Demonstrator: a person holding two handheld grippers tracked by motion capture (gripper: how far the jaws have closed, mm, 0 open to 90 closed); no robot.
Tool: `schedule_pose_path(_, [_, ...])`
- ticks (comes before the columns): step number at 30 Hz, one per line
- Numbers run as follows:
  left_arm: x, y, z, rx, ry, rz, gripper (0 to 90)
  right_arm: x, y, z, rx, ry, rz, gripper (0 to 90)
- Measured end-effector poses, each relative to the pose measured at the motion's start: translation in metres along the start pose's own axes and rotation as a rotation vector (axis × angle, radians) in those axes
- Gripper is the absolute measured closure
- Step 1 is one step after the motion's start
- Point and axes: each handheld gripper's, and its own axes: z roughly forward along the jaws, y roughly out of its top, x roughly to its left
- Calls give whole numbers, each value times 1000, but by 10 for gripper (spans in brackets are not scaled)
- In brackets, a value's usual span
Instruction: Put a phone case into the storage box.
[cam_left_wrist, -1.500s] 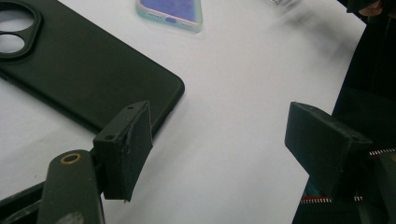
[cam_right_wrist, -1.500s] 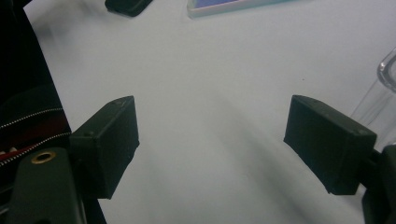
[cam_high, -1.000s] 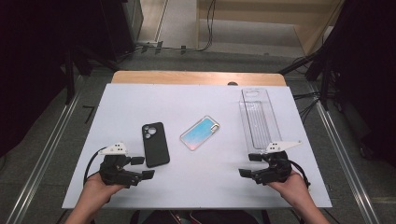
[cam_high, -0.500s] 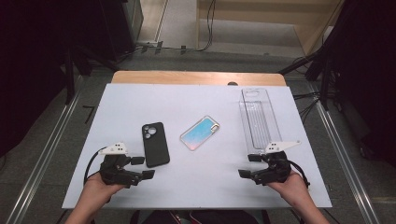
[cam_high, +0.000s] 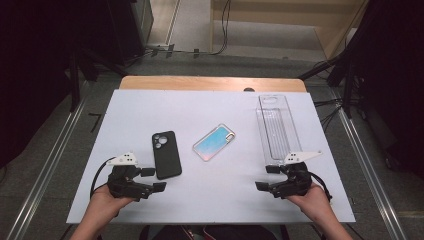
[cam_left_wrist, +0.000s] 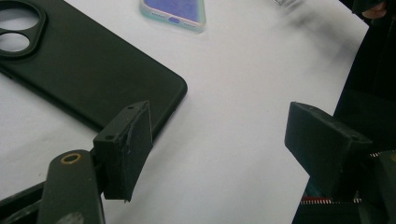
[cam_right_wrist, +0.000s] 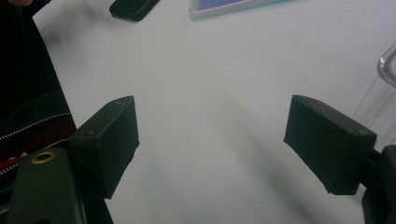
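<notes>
The left gripper (cam_left_wrist: 219, 140) hangs low over the white surface (cam_left_wrist: 243, 84), its two black jaws standing wide apart with only bare surface between them. A black phone case (cam_left_wrist: 79, 65) lies flat at upper left, its rounded corner just beyond the left-hand jaw, camera cutout at the top edge. Farther off, an iridescent phone case (cam_left_wrist: 173, 11) lies near the top. Dark space borders the surface at right.

Prob. lab: rig rails (cam_high: 47, 165), cables (cam_high: 222, 25)
</notes>
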Motion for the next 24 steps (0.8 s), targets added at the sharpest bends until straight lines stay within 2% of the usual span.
schedule_pose_path(5, [-1, 1, 1, 0, 3, 10, 236, 0, 0, 0, -5, 2, 2, 158])
schedule_pose_path(9, [-2, 5, 3, -35, 39, -10, 234, 0, 0, 0, -7, 3, 2, 158])
schedule_pose_path(15, [-4, 9, 5, -43, 61, -10, 234, -2, 0, -1, -9, -1, 1, 158])
schedule_pose_path(18, [-4, 10, 7, -41, 48, -8, 234, -1, 0, 0, -8, -3, 0, 158])
schedule_pose_path(24, [-3, 15, 11, -24, 50, 5, 227, -1, 0, 0, -6, -3, -2, 158])
